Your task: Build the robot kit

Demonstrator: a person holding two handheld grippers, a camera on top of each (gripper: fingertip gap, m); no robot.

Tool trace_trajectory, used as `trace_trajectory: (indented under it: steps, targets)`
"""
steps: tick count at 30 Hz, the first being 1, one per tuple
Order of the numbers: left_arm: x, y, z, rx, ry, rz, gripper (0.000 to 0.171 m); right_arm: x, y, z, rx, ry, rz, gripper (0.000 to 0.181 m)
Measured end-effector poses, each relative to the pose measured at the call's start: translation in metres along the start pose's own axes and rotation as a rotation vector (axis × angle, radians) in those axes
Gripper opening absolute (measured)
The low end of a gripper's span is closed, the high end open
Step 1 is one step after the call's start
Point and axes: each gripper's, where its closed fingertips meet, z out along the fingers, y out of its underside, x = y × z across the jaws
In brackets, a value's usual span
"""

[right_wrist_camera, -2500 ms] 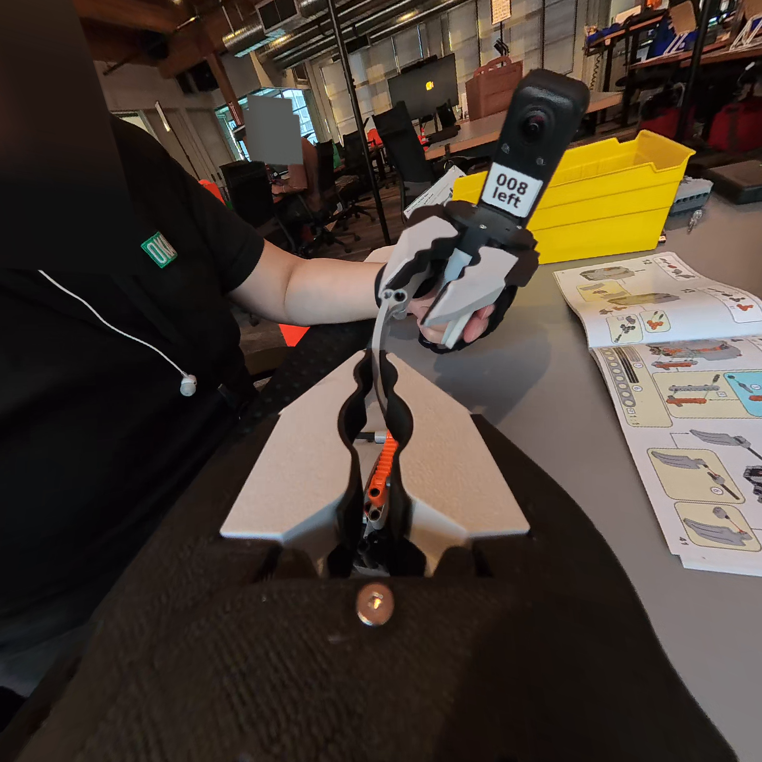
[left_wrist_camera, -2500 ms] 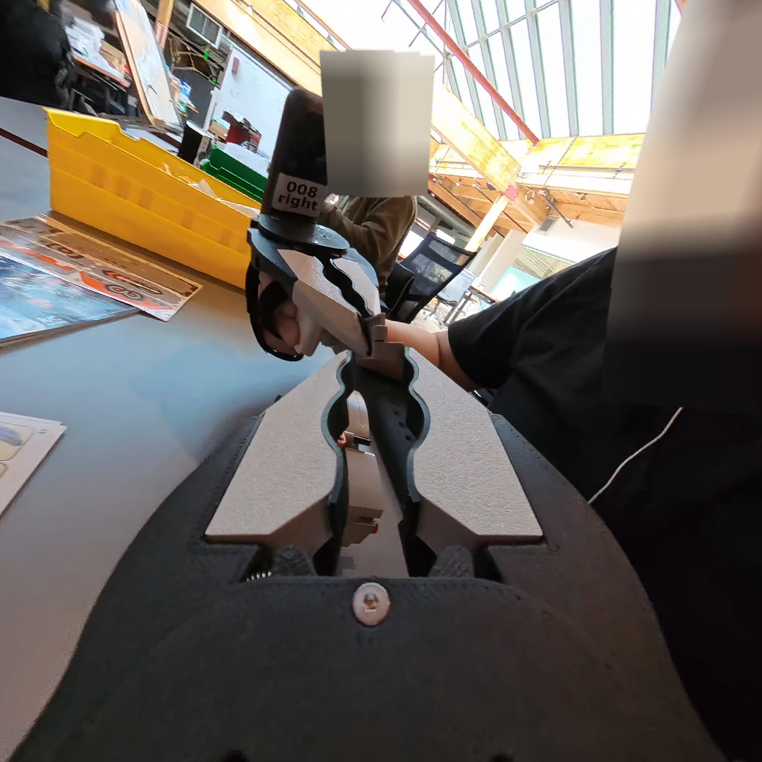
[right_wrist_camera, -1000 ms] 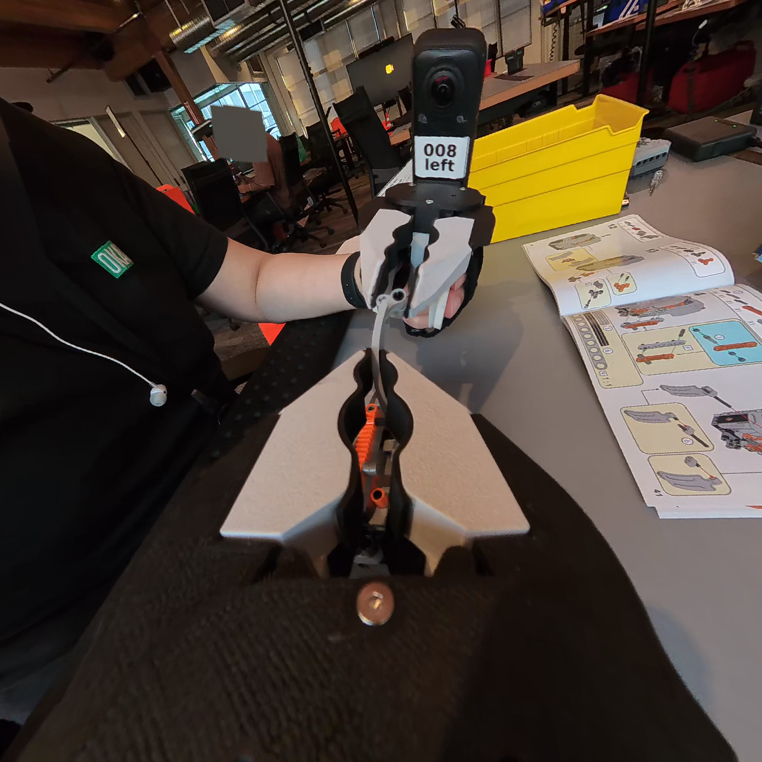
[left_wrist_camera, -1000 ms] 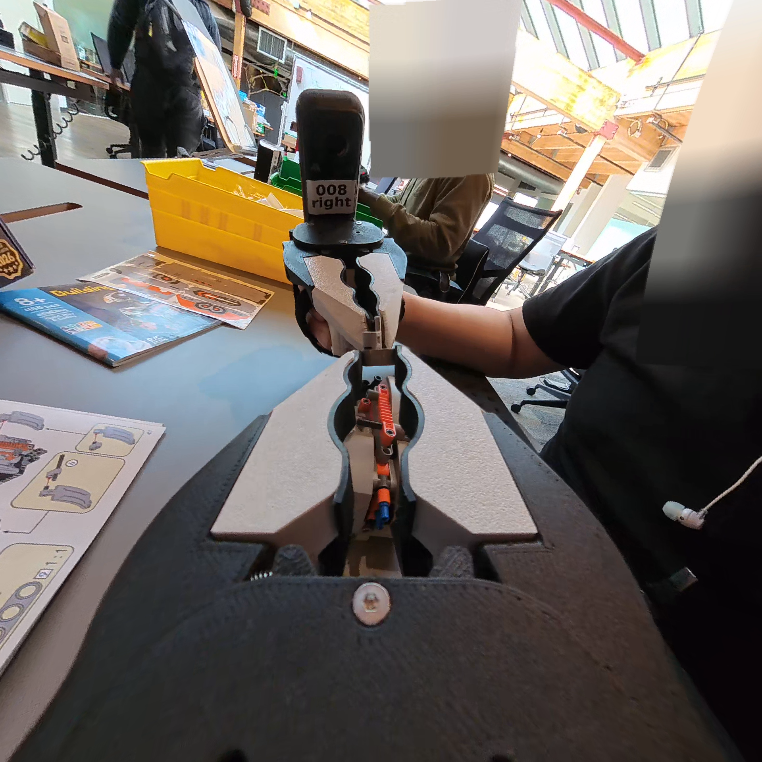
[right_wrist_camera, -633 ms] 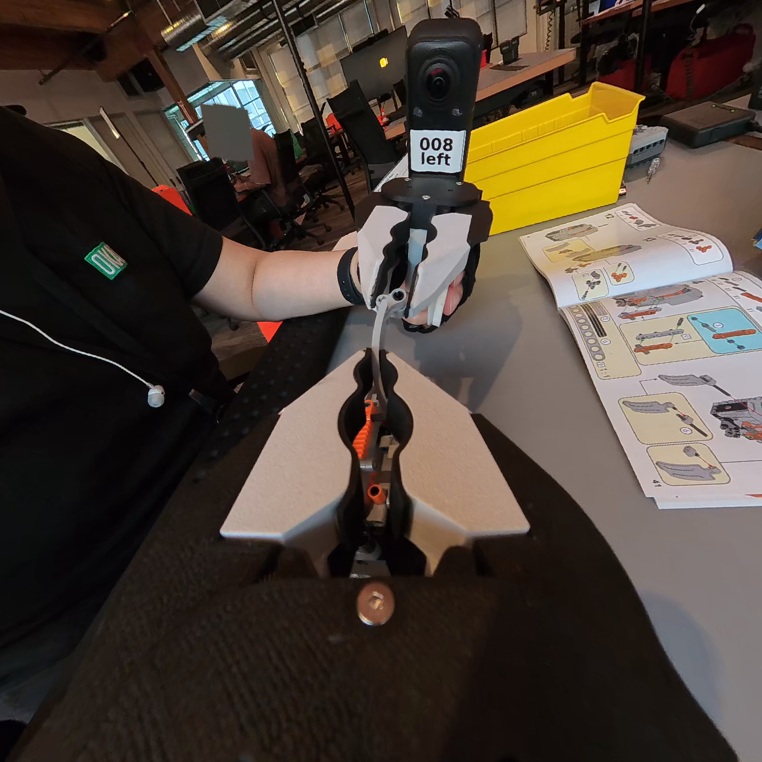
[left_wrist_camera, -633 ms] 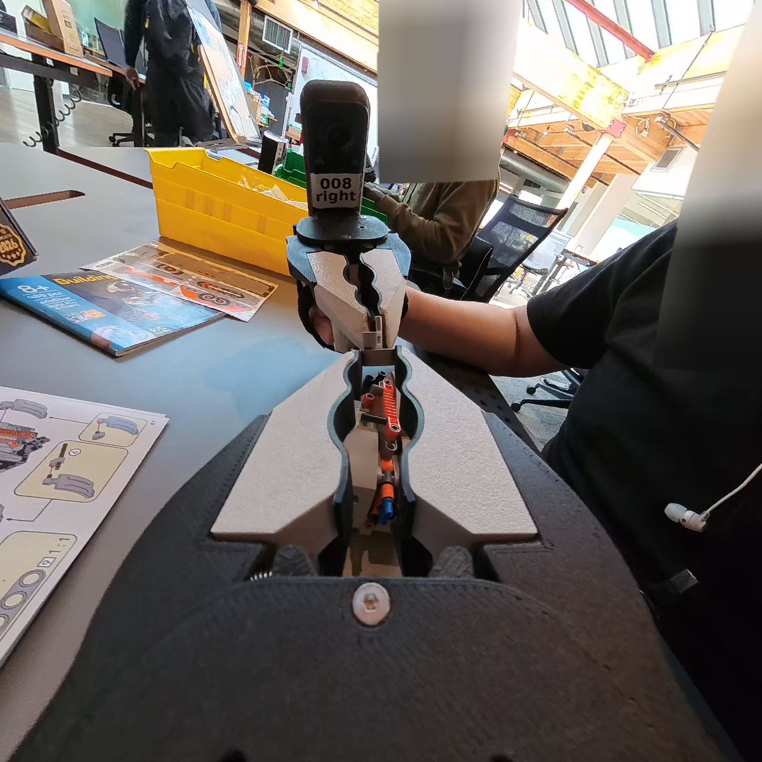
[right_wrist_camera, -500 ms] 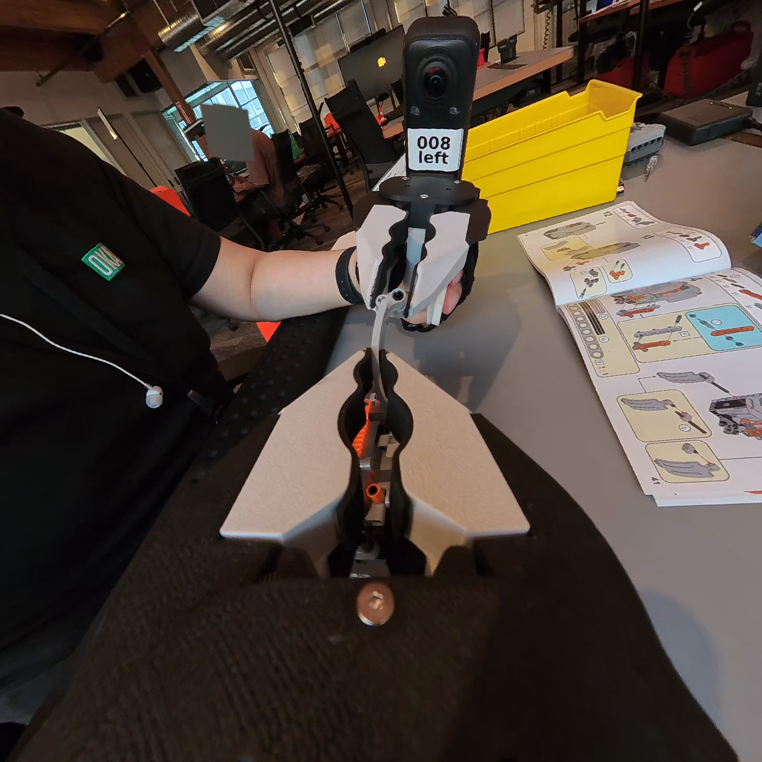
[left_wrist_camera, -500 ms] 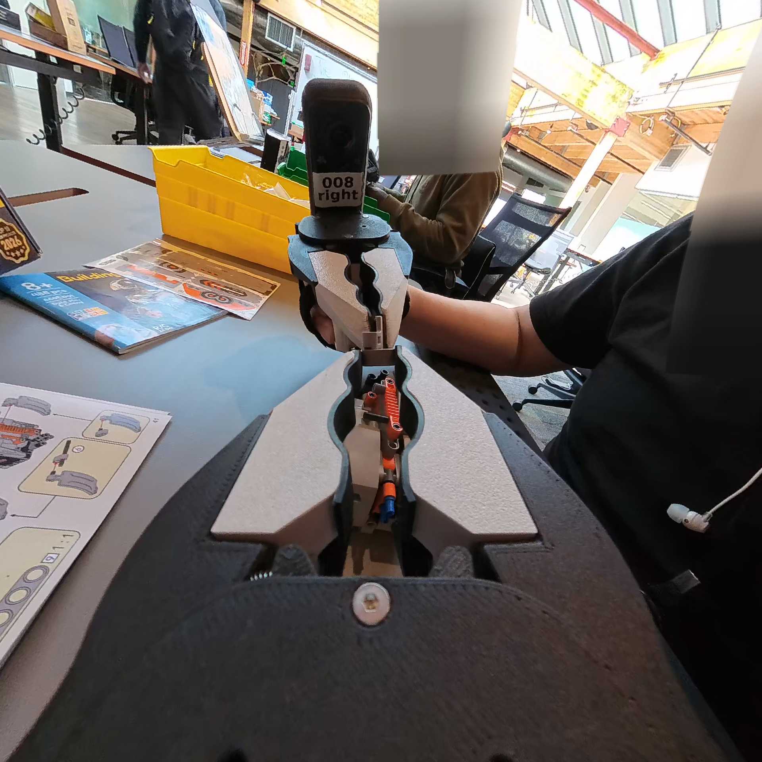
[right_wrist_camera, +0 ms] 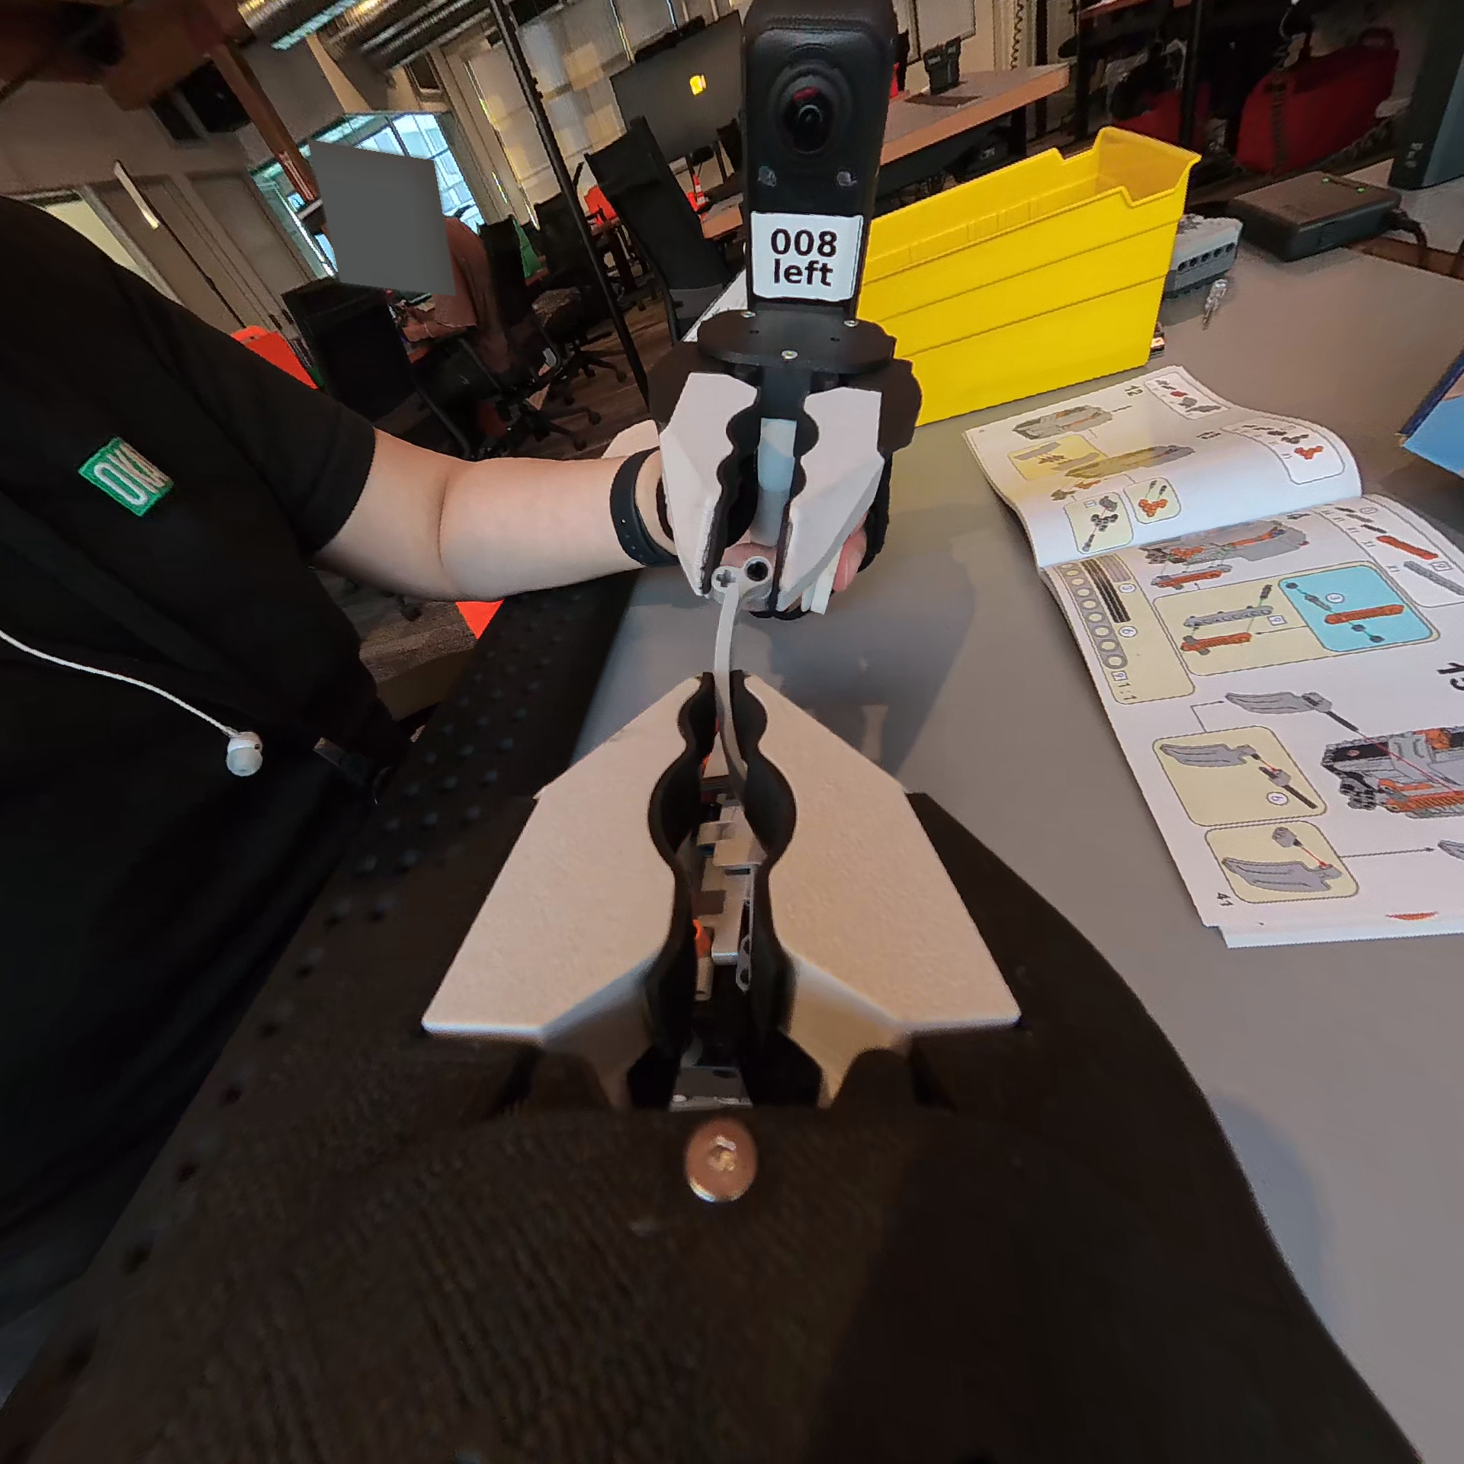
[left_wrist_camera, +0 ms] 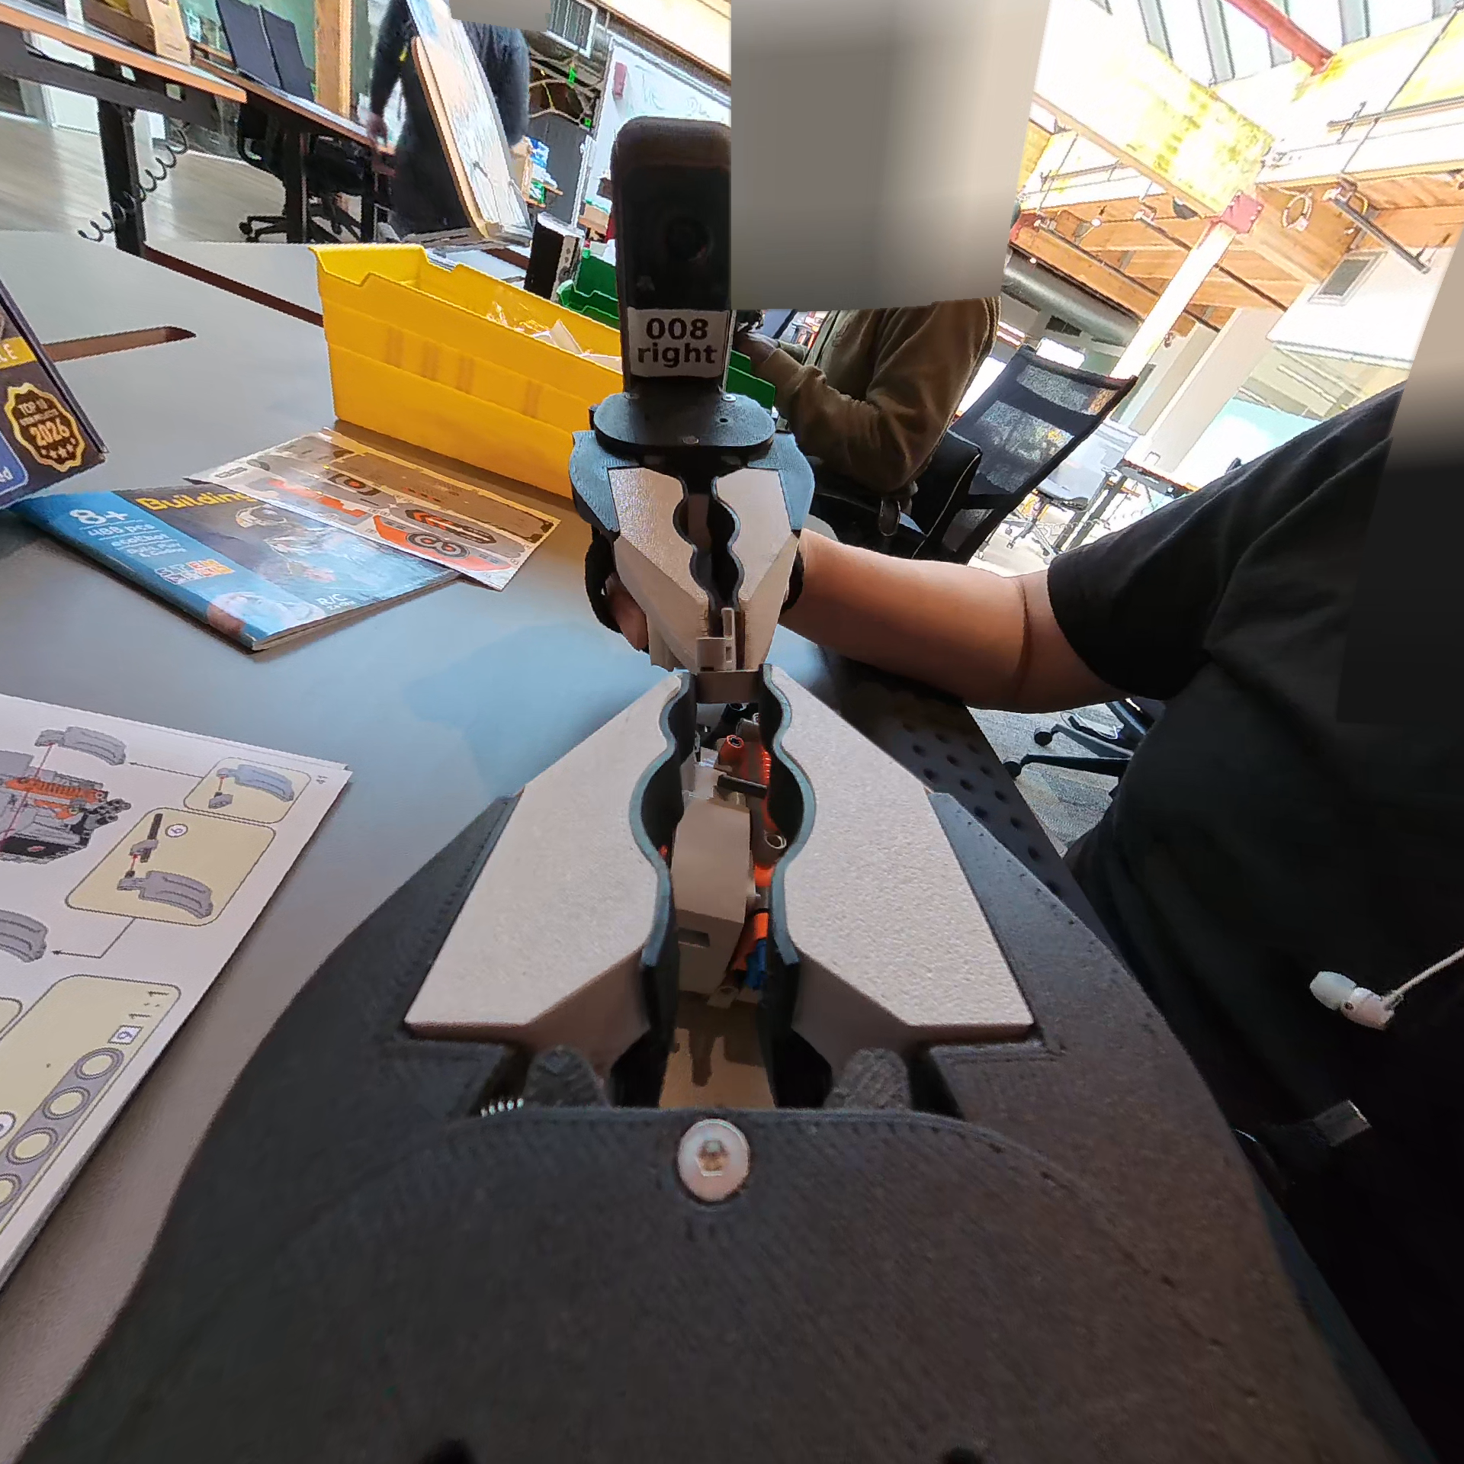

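Observation:
My left gripper (left_wrist_camera: 725, 691) is shut on a grey and orange brick assembly (left_wrist_camera: 713, 871) that fills the gap between its fingers. My right gripper (right_wrist_camera: 717, 683) faces it tip to tip and is shut on a thin curved grey piece (right_wrist_camera: 725, 634). That piece reaches up to the left gripper's tips, where its pin end (right_wrist_camera: 737, 574) meets the assembly. In the left wrist view the right gripper (left_wrist_camera: 713, 646) pinches a small grey part (left_wrist_camera: 717, 634) just above my left fingertips. In the right wrist view the left gripper (right_wrist_camera: 749, 594) holds a grey beam (right_wrist_camera: 775, 475). Both are held above the grey table (left_wrist_camera: 396, 713).
A yellow bin (left_wrist_camera: 444, 348) (right_wrist_camera: 1030, 261) stands at the back of the table. An open instruction booklet (left_wrist_camera: 119, 871) (right_wrist_camera: 1267, 634) lies beside the grippers. A blue booklet (left_wrist_camera: 222, 554), a sticker sheet (left_wrist_camera: 396, 499) and a box corner (left_wrist_camera: 40, 396) lie farther off. The person's black-clad torso (right_wrist_camera: 158, 713) is close. My left and right fingertips are right by each other.
Both grippers have turned from tilted to upright and level, facing each other. The assembly has rotated in the left gripper's gap. The orange parts seen in the right gripper's gap are now mostly hidden.

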Motion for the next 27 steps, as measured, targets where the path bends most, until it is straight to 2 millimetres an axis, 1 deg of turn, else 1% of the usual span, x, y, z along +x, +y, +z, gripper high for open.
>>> trace_trajectory:
  steps: [15, 18, 22, 23, 25, 26, 27]
  targets:
    - [-0.002, -0.002, -0.002, 0.024, 0.013, -0.038, 0.013, 0.0, -0.002, 0.001, -0.002, 0.012, 0.004, 0.0]
    - [-0.009, -0.003, -0.004, 0.037, -0.015, -0.053, 0.02, 0.004, -0.003, -0.002, 0.002, 0.026, 0.017, 0.0]
    - [-0.026, -0.007, -0.014, 0.081, -0.083, -0.088, 0.02, 0.023, -0.003, -0.014, 0.013, 0.113, 0.078, 0.0]
    - [-0.03, -0.008, -0.017, 0.094, -0.098, -0.1, 0.019, 0.03, -0.002, -0.019, 0.006, 0.149, 0.095, 0.0]
    - [-0.037, -0.009, -0.022, 0.116, -0.12, -0.114, 0.015, 0.051, -0.004, -0.033, -0.017, 0.271, 0.122, 0.0]
    - [-0.039, -0.01, -0.025, 0.128, -0.129, -0.114, 0.013, 0.063, -0.01, -0.043, -0.021, 0.354, 0.131, 0.0]
    - [-0.042, -0.01, -0.027, 0.139, -0.137, -0.11, 0.011, 0.074, -0.022, -0.055, -0.011, 0.441, 0.131, 0.0]
